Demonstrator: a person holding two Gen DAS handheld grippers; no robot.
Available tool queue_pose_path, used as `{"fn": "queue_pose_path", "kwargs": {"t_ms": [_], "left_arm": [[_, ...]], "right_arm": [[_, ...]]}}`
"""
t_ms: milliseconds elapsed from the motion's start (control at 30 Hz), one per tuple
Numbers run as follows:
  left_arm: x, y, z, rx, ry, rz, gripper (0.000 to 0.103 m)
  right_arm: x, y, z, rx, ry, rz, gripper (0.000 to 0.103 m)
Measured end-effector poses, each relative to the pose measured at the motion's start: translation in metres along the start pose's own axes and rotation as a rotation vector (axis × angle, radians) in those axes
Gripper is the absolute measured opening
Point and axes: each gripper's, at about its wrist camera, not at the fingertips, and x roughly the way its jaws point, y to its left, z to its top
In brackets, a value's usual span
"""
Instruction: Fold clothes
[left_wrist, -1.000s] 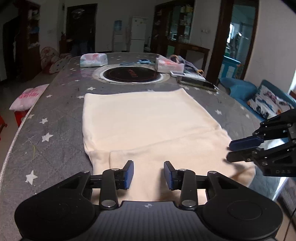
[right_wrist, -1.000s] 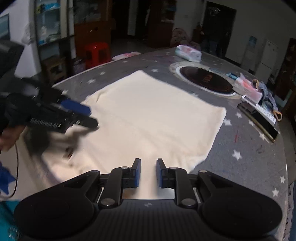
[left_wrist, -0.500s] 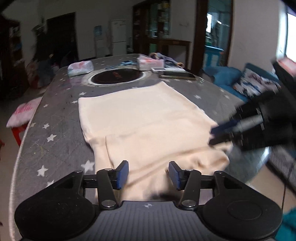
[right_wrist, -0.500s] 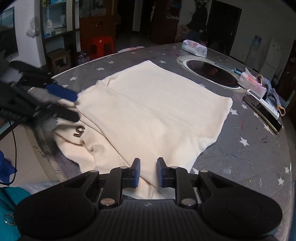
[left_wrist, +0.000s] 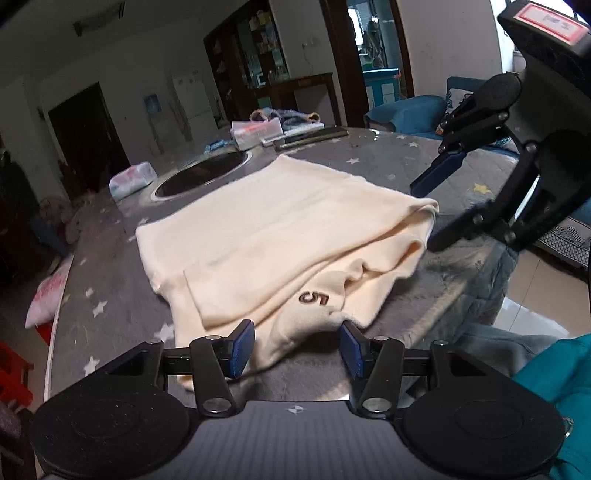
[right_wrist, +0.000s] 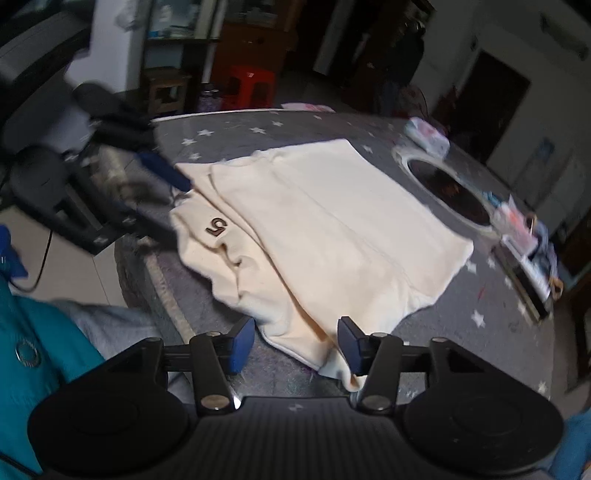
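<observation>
1. Both grippers have backed toward the near table edge since half a second ago, and my right gripper's jaws, almost together then, now stand wide apart.
2. My left gripper (left_wrist: 297, 349) hangs with its fingers spread and nothing between them, just short of the cream garment (left_wrist: 280, 236); its near hem lies straight ahead, partly between the blue pads (left_wrist: 242, 347).
3. My right gripper (right_wrist: 295, 345) is likewise spread and empty, and the garment's near corner droops over the table (right_wrist: 498, 332) edge close to its right-hand finger.
4. The garment's long axis runs away from me toward the round black inset (left_wrist: 205, 175). Each gripper sits at one end of the near hem, so neither is clearly closer; I judge a two-handed pinch and fold away from me is next.
5. The garment is pale cream, soft, already folded in layers, with a dark "5" mark (left_wrist: 314, 298) on the rumpled near flap; the far half lies flat on the star-patterned cloth.
</observation>
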Motion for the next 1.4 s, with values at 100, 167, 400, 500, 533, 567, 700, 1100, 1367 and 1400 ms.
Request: {"fn": "queue_pose_path", "kwargs": {"t_ms": [100, 167, 400, 500, 533, 567, 700, 1100, 1367, 1400], "left_arm": [[0.003, 0.002, 0.004, -0.008, -0.012, -0.013, 0.028], [0.003, 0.004, 0.008, -0.018, -0.028, -0.017, 0.016], [0.008, 0.034, 0.034, -0.141, -0.058, -0.06, 0.013], [0.013, 0.037, 0.036, -0.143, -0.052, -0.059, 0.015], [0.014, 0.037, 0.035, -0.142, -0.045, -0.056, 0.018], [0.012, 0.037, 0.033, -0.14, -0.044, -0.056, 0.021], [0.004, 0.031, 0.018, -0.092, -0.058, -0.032, 0.052], [0.008, 0.029, 0.003, -0.029, -0.039, 0.015, 0.007], [-0.04, 0.024, 0.004, -0.057, -0.068, -0.077, 0.005], [-0.047, 0.022, 0.004, -0.054, -0.069, -0.085, 0.005]], "right_arm": [[0.004, 0.008, -0.001, -0.053, -0.013, 0.005, 0.052], [0.007, 0.013, 0.0, -0.079, -0.021, 0.009, 0.052], [0.024, 0.017, 0.006, -0.099, -0.069, -0.004, 0.042], [0.03, 0.006, 0.013, -0.022, -0.067, 0.023, 0.013], [0.032, 0.001, 0.015, 0.016, -0.066, 0.035, 0.012], [0.032, -0.006, 0.018, 0.058, -0.067, 0.044, 0.011], [0.03, -0.028, 0.024, 0.165, -0.079, 0.073, 0.008], [0.026, -0.044, 0.024, 0.261, -0.123, 0.085, 0.006], [-0.019, -0.028, 0.015, 0.211, -0.173, 0.134, 0.006], [-0.028, -0.024, 0.013, 0.204, -0.171, 0.148, 0.006]]}}
